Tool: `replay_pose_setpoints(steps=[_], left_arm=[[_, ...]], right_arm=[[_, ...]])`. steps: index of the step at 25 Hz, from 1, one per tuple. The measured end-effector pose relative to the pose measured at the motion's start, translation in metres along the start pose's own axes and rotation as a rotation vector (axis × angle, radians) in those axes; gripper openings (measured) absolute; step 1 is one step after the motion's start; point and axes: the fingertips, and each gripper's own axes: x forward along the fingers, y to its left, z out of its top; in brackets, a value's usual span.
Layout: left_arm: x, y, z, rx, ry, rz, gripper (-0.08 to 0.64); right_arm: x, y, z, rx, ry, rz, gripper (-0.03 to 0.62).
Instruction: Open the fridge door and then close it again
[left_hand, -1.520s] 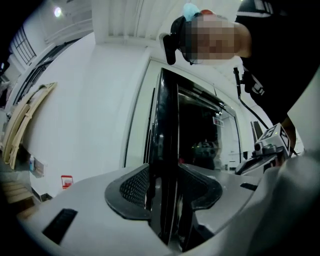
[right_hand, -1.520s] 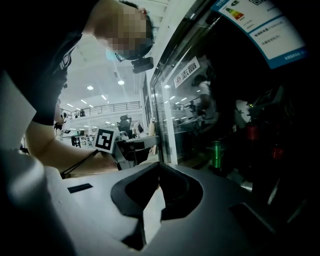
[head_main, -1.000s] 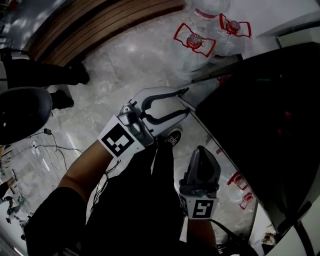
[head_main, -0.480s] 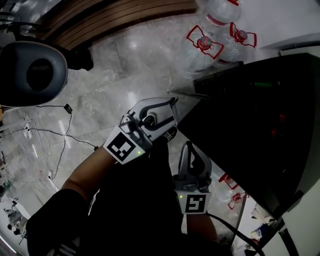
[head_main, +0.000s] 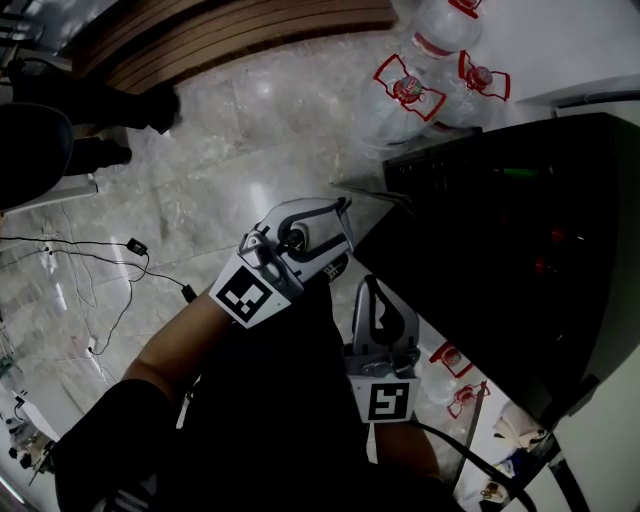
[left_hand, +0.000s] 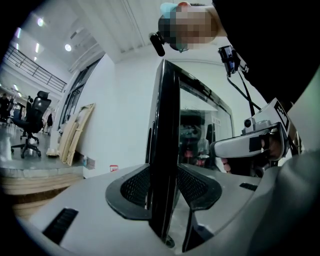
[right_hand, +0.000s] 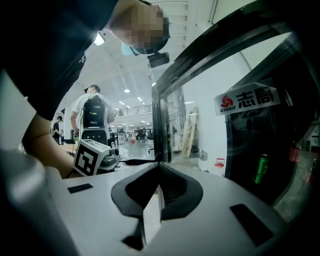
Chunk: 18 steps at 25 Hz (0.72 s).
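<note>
Pinched between the left fingers is the black edge of the fridge door. Both mesh pads press its faces, and the edge stands upright through the gap.

Right fingers are pressed together with nothing between them. Their tips point at the same door edge, at 12 o'clock in the right gripper view. I cannot tell whether they touch it.

In the head view the left gripper sits near centre, on the door's near corner. The right gripper is at 5 o'clock from it, just beside the door's lower edge.

The door stands open from the fridge. At 3 o'clock in the right gripper view, past the glass, a green can stands inside.

Farther out in the head view, water bottles with red handles sit on the marble floor at 1 o'clock. Cables trail across the floor at 9 o'clock.
</note>
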Motion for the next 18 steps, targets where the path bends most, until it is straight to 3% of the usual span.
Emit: replay_pose_setpoints(steps=[18], left_arm=[[0.028, 0.013, 0.003, 0.012, 0.0, -0.04, 0.179]], right_arm=[[-0.001, -0.025, 0.006, 0.016, -0.014, -0.06, 0.015]])
